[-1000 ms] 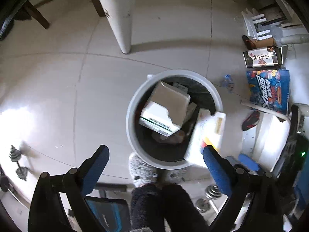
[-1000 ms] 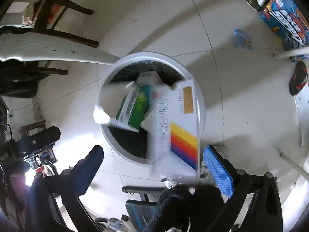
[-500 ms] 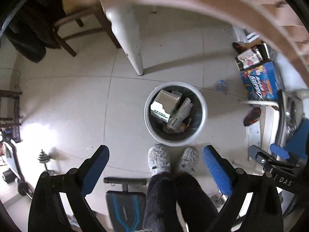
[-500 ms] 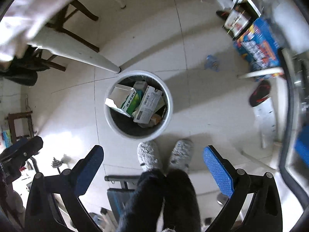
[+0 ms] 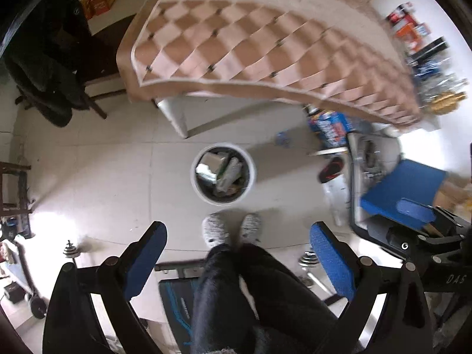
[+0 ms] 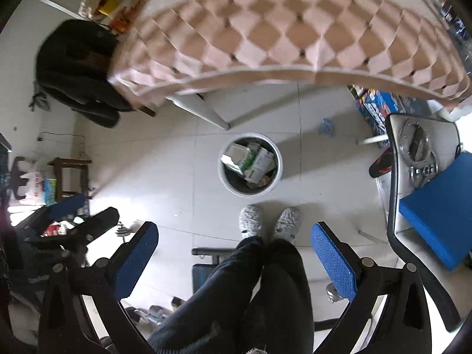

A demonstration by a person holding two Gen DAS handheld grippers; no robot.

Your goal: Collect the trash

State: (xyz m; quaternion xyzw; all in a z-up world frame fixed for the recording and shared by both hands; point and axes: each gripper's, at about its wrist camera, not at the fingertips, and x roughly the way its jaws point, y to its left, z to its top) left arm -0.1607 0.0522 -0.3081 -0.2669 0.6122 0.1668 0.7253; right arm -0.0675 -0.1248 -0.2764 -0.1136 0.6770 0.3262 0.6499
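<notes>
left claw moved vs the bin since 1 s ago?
Yes. The left claw has risen away from the bin: the bin looks smaller now, and the table is in view.

Bright daylight, floor glare at left; blurred tablecloth, fisheye-warped edges

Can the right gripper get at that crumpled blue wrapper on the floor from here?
Probably not yet: the right gripper hangs open high above the floor, and the blue wrapper lies beyond the bin, near the table's edge.

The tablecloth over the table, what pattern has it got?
The tablecloth has tan and pale pink diamond checks, clearest in the right wrist view.
</notes>
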